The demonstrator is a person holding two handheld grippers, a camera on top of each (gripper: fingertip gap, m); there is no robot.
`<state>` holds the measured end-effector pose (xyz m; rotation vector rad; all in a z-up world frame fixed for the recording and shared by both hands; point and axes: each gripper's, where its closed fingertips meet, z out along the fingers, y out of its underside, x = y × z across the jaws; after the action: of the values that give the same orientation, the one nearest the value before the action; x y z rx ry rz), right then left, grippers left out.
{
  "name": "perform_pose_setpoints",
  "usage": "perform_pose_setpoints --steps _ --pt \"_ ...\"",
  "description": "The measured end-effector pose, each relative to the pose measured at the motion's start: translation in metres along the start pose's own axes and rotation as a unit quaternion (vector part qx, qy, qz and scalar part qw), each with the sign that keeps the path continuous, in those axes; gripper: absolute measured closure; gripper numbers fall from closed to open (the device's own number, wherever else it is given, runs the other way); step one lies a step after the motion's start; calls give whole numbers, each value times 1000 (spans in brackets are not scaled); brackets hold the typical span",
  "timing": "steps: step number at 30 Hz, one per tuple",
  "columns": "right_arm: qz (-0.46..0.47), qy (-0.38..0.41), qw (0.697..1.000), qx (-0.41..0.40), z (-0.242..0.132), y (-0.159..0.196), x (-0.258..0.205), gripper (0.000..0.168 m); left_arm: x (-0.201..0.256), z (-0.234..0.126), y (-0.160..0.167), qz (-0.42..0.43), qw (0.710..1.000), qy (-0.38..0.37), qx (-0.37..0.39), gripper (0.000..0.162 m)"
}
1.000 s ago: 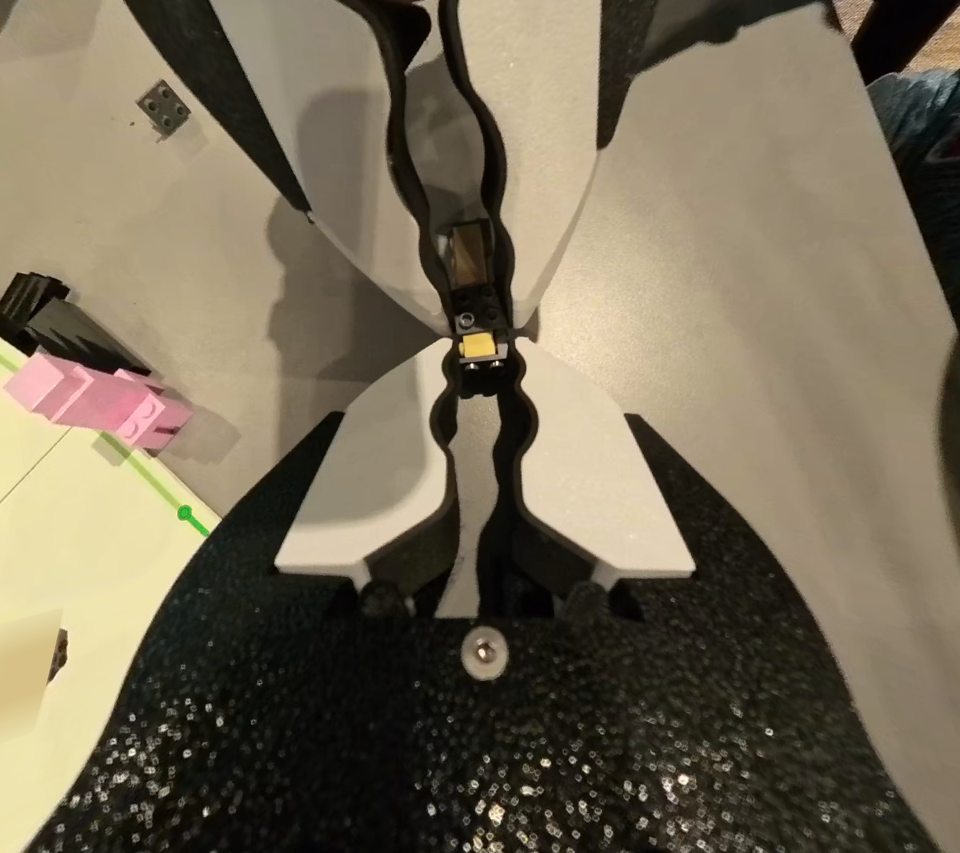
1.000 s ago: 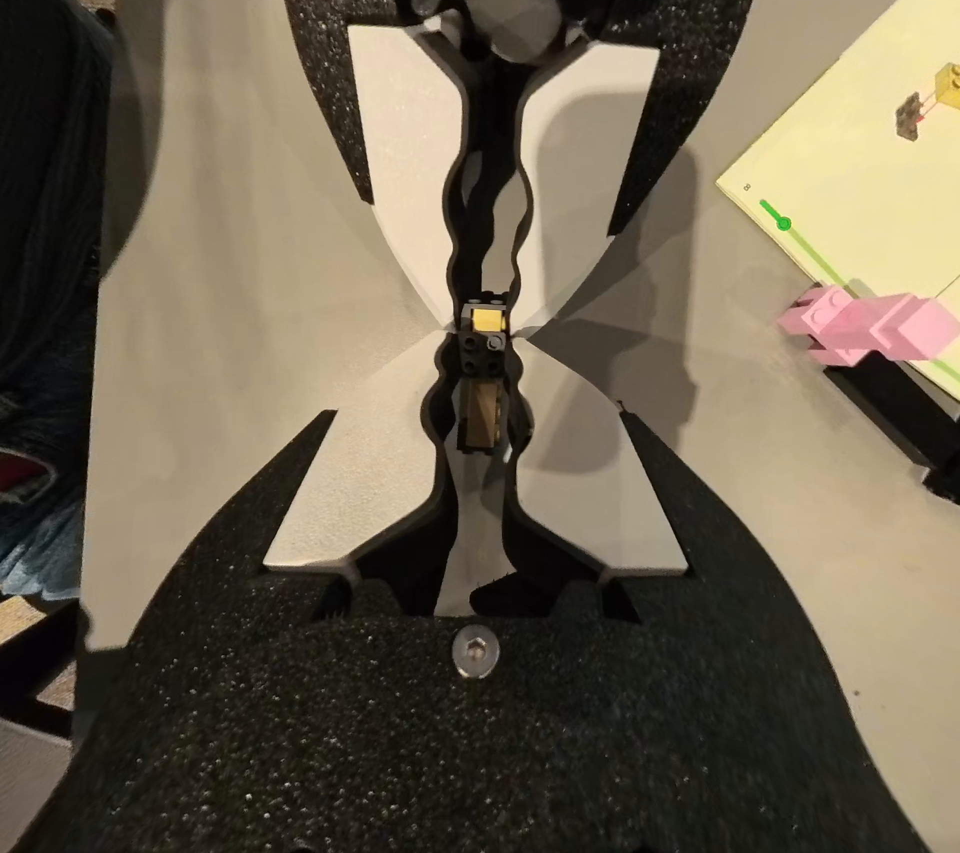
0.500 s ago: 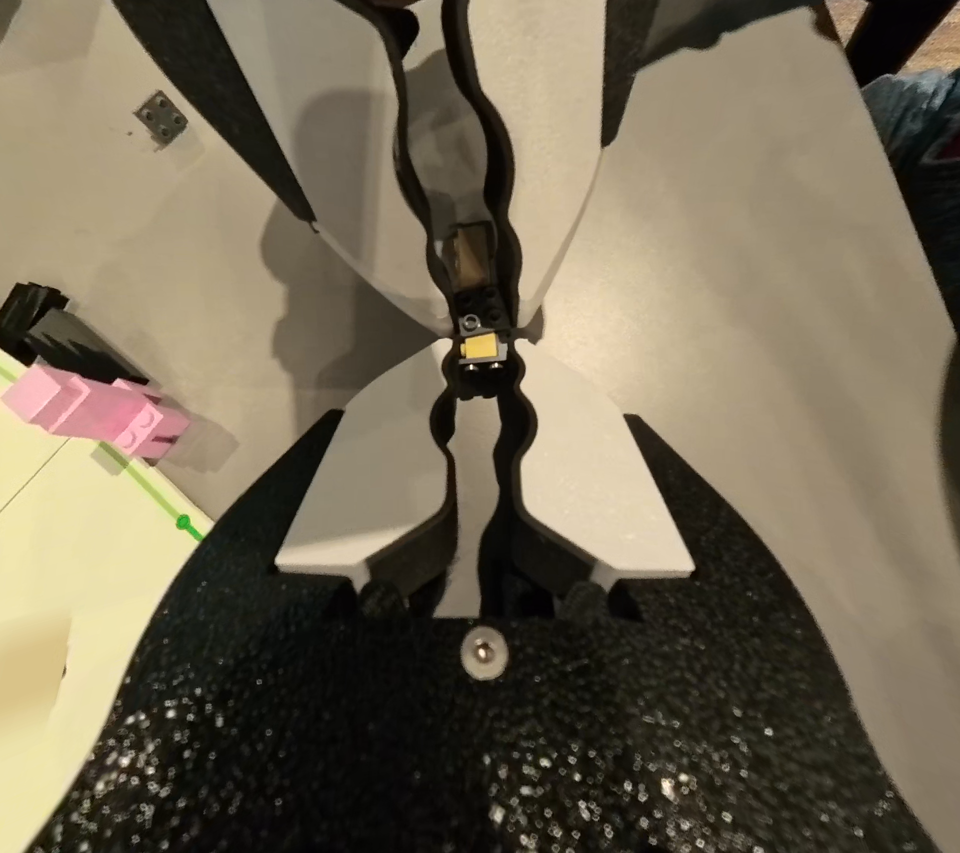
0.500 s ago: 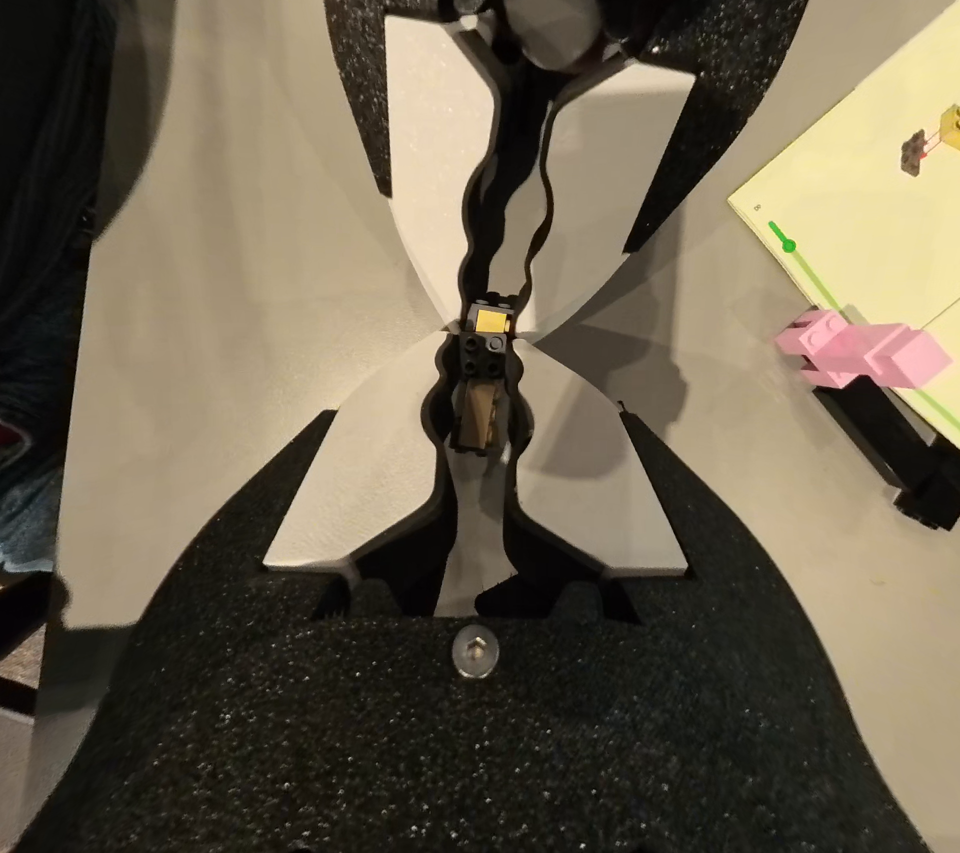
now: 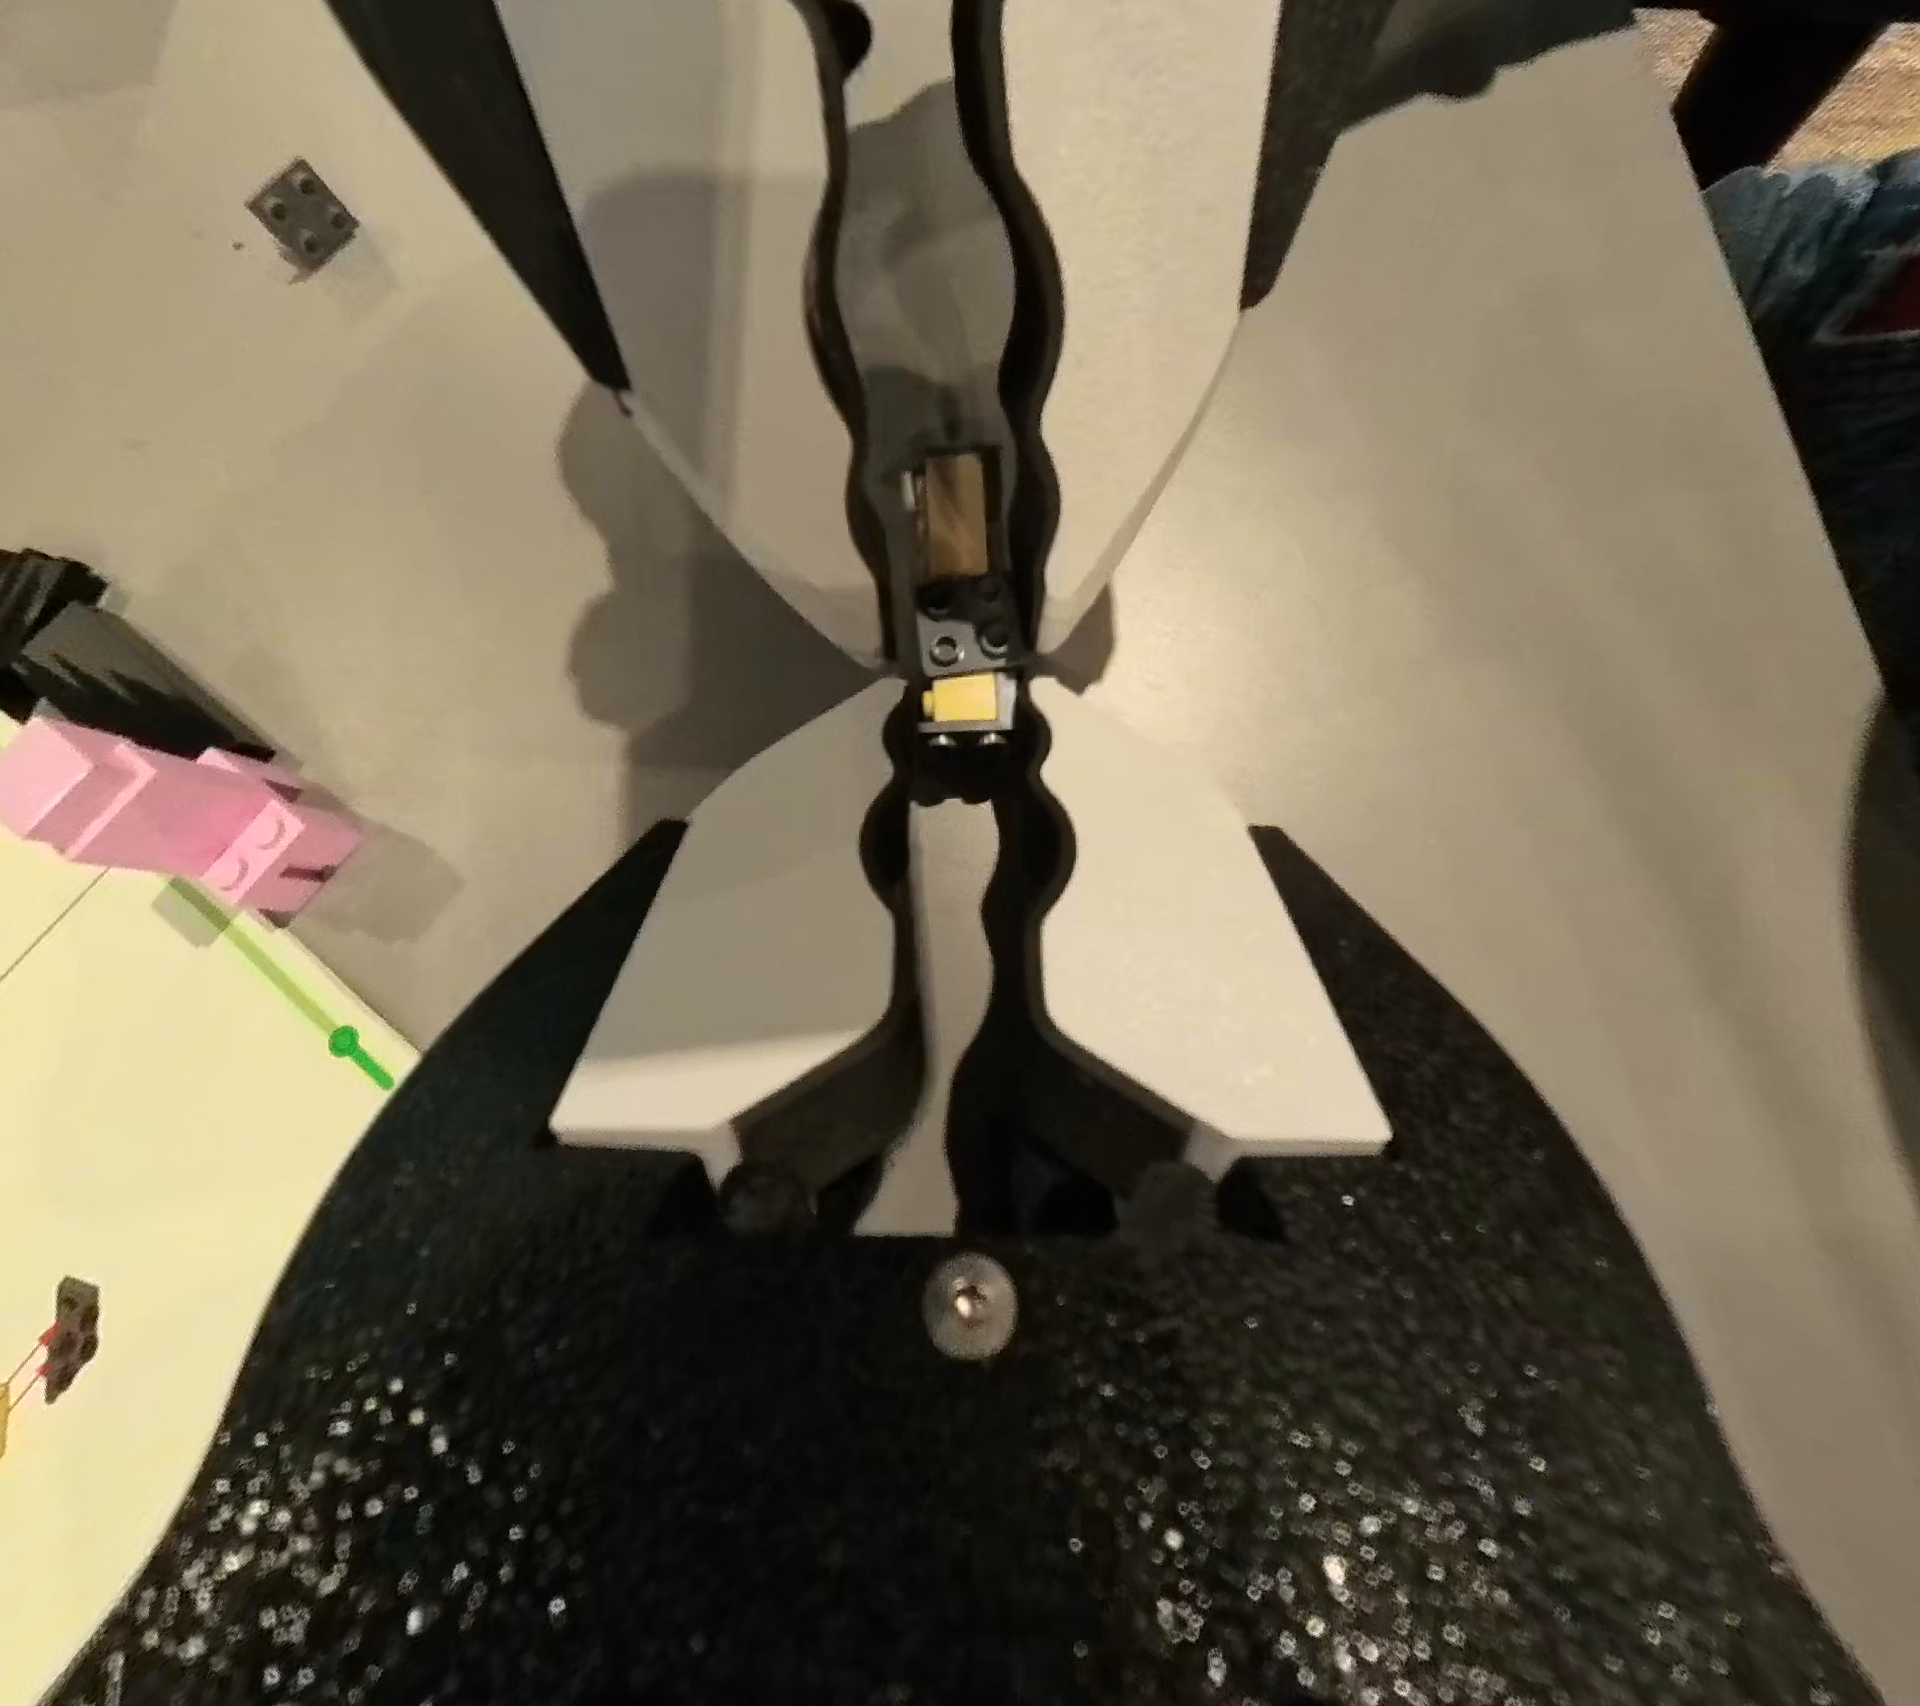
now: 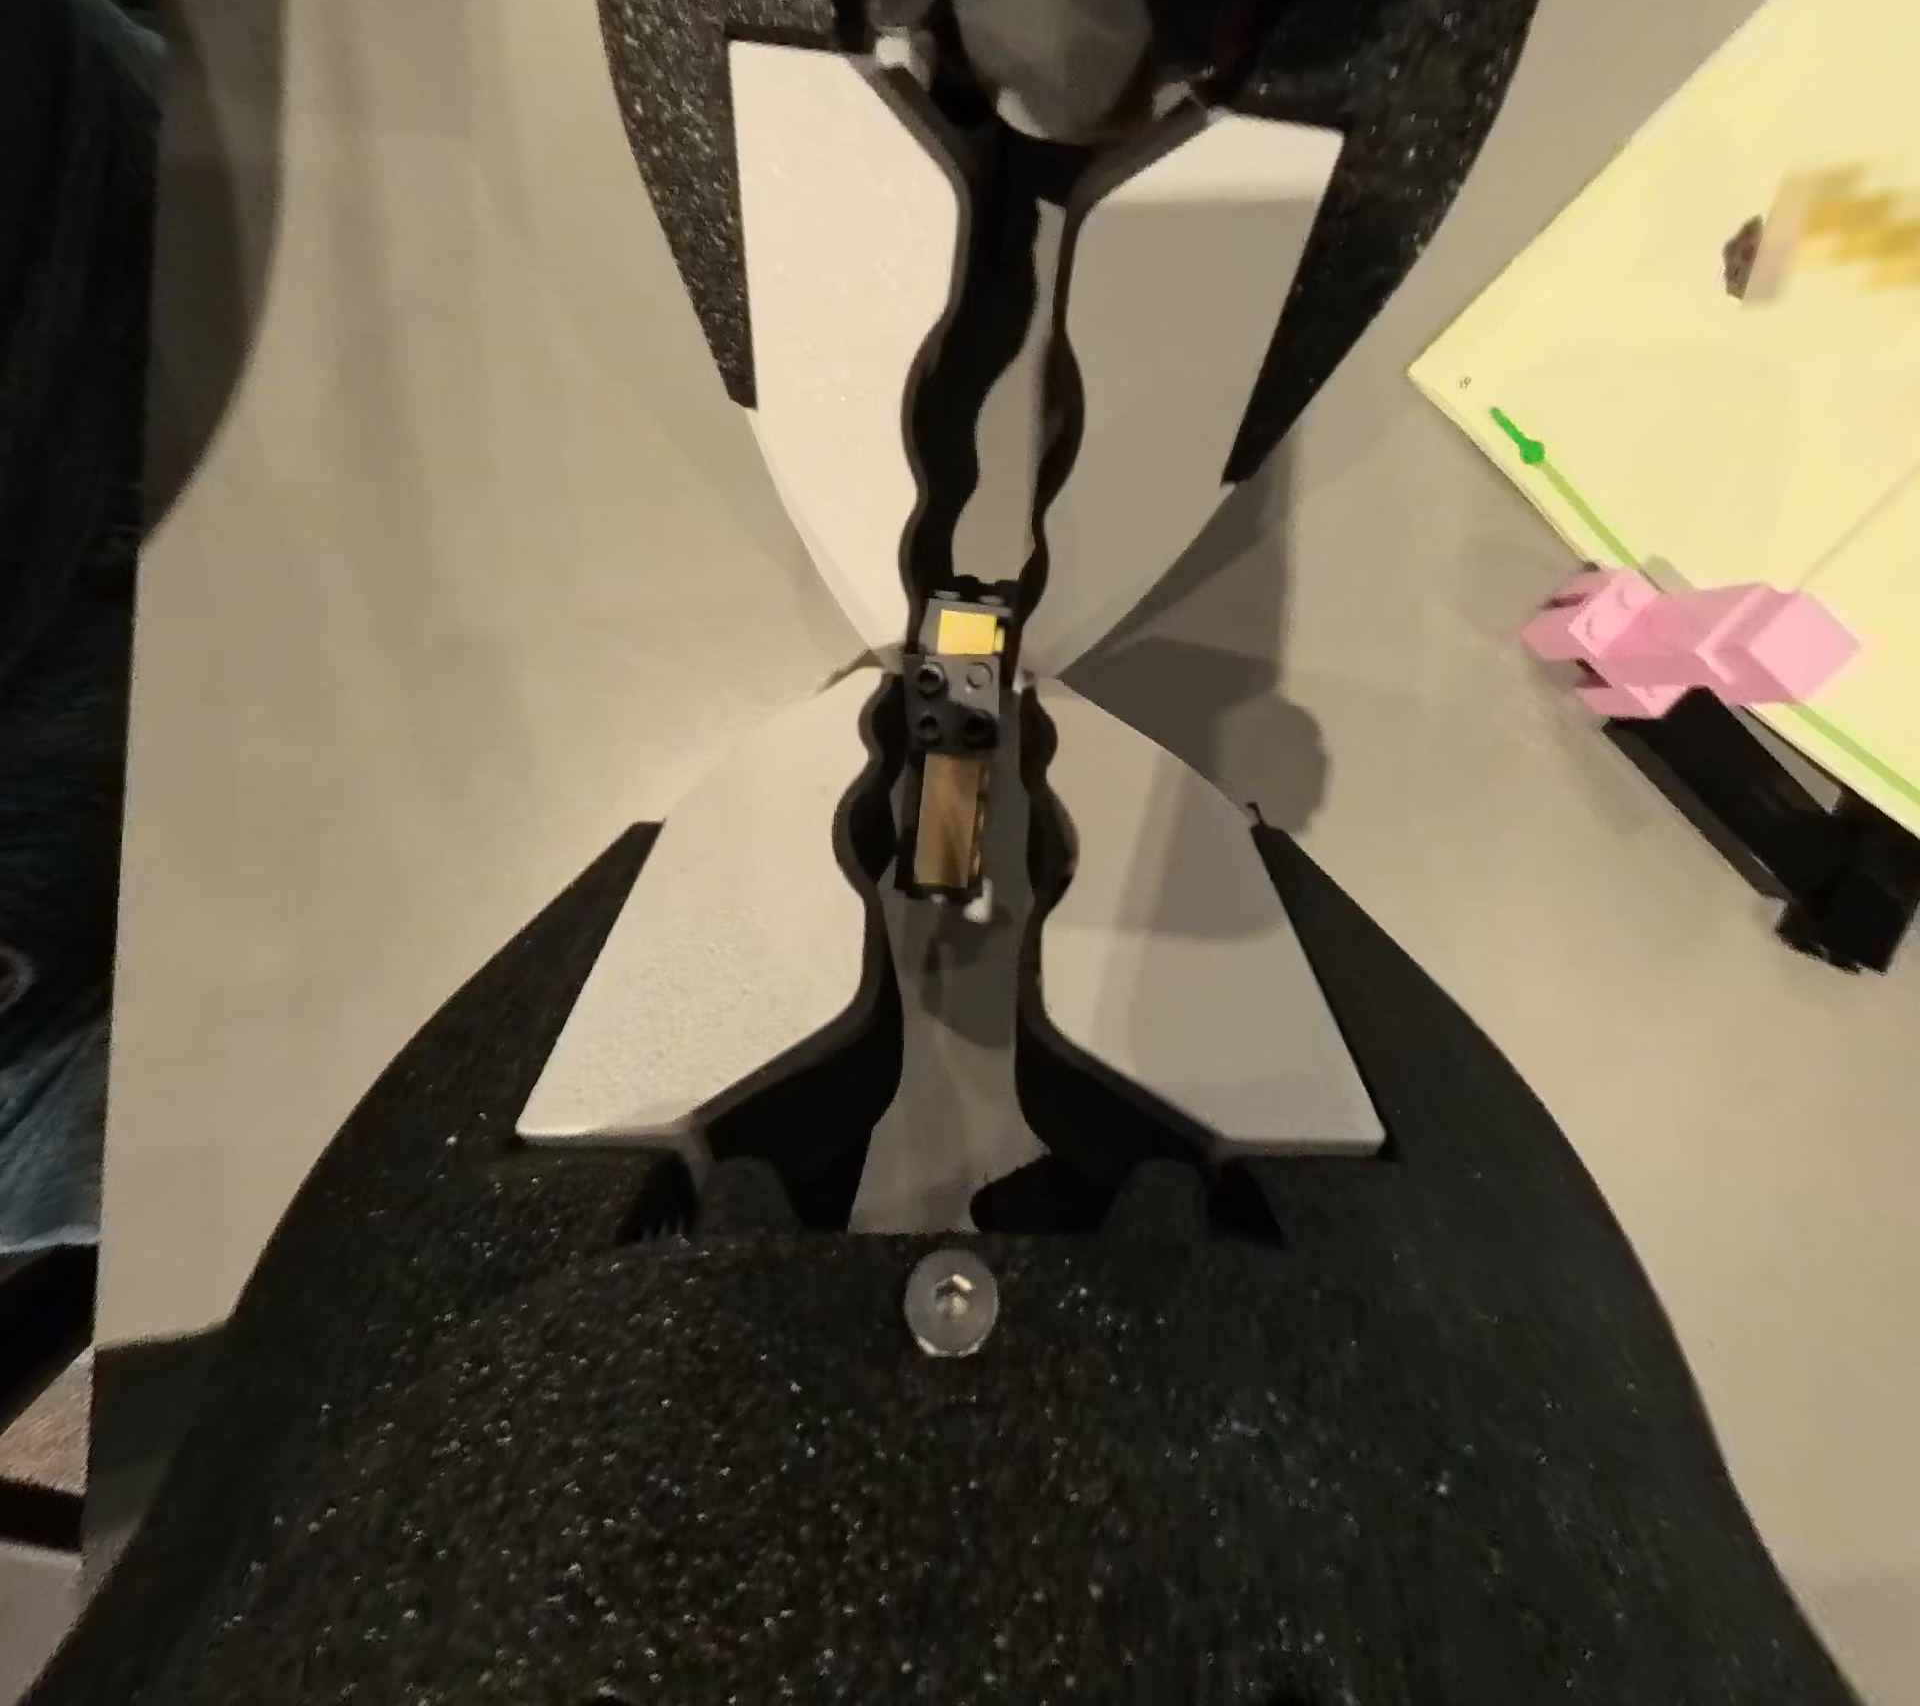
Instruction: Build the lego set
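My two grippers meet tip to tip above the grey table. My left gripper (image 5: 961,721) is shut on a small yellow and black piece (image 5: 966,700). My right gripper (image 6: 951,706) is shut on a dark grey studded brick (image 6: 956,700) with a tan-brown part (image 6: 948,825) behind it. The yellow piece (image 6: 966,628) touches the end of the dark grey brick (image 5: 961,630). In the left wrist view the right gripper comes in from the top, and in the right wrist view the left gripper does.
A pink lego assembly (image 5: 177,815) (image 6: 1683,648) lies on the edge of a pale green instruction booklet (image 5: 156,1189) (image 6: 1714,254). Black pieces (image 5: 94,659) (image 6: 1766,825) lie beside it. A small grey square plate (image 5: 304,215) lies farther off. A person's blue clothing (image 5: 1829,306) is at the table edge. My left and right fingertips are right by each other.
Both grippers stay shut and tip to tip with the pieces together. The pair has only shifted and tilted slightly over the table.
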<state>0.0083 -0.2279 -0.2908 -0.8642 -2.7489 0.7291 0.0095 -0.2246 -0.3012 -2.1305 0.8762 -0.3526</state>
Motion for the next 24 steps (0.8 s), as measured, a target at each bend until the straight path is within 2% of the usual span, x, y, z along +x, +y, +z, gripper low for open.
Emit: perform_pose_setpoints --steps 14,24 --pt "-4 32 999 0 -2 0 -1 152 0 0 0 -7 1000 -2 -1 144" --pt "39 34 999 6 -2 2 0 152 0 1 0 -16 1000 -4 -2 145"
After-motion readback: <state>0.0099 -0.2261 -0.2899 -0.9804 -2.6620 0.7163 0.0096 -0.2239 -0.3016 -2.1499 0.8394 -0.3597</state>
